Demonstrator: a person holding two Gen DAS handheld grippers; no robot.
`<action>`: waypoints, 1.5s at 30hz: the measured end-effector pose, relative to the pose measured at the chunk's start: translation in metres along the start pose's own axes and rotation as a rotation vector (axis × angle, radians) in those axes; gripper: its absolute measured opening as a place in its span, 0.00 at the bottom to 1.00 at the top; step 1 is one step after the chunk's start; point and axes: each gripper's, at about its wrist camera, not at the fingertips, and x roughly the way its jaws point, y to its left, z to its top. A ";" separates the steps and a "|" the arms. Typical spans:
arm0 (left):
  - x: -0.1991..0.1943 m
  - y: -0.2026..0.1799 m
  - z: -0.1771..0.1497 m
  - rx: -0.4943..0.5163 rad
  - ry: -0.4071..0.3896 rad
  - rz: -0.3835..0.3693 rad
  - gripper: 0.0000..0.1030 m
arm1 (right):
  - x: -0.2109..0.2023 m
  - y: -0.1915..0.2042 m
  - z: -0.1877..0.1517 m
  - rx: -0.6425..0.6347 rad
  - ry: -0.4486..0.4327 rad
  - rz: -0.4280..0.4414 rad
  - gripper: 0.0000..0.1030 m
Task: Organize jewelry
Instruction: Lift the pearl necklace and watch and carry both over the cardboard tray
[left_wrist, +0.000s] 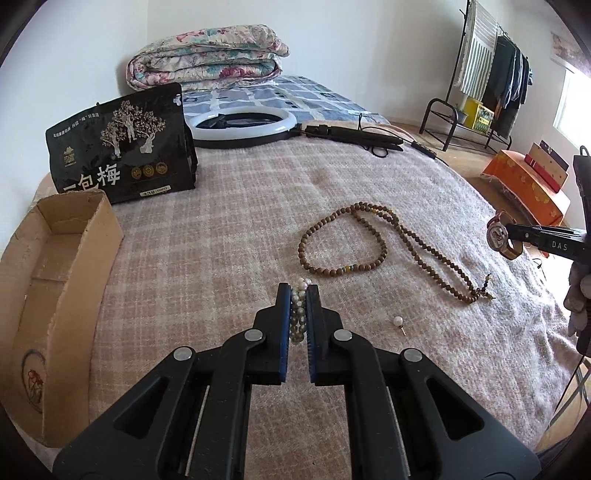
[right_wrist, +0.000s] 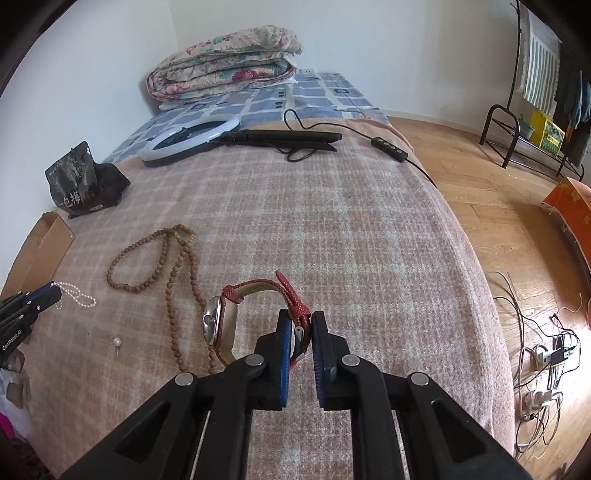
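A: Carrying both pieces at once, it seems. The left gripper (left_wrist: 298, 291) is clamped tight on a pearl strand (left_wrist: 298, 310), the beads bunched between its blue pads at lower centre of the left view.

B: And the right gripper (right_wrist: 300, 325) is pinched shut on the red strap of the watch (right_wrist: 221, 325), whose face hangs off to the left of the jaws, clear of the blanket (right_wrist: 332, 229).

A: The cardboard box (left_wrist: 55, 258) at the left edge looks like the likely place for them. I'd keep both grips firm and travel slowly; the strap is caught only near its buckle, so the watch could swing.

B: Agreed. Also, in the right view a loop of pearls trails loose from the left jaws, so lift high enough not to snag it.

A: The wooden bead necklace (left_wrist: 369, 243) lies mid-frame, and a single pearl earring (left_wrist: 398, 321) sits just right of the left jaws. Both wait on the blanket.
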 end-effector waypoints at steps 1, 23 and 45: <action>-0.004 0.000 0.001 -0.002 -0.005 -0.002 0.05 | -0.004 0.002 0.001 0.002 -0.007 0.005 0.08; -0.120 0.019 0.000 -0.012 -0.134 0.007 0.05 | -0.066 0.093 0.006 -0.053 -0.102 0.123 0.08; -0.151 0.089 -0.001 -0.065 -0.172 0.080 0.05 | -0.045 0.211 0.029 -0.174 -0.098 0.253 0.08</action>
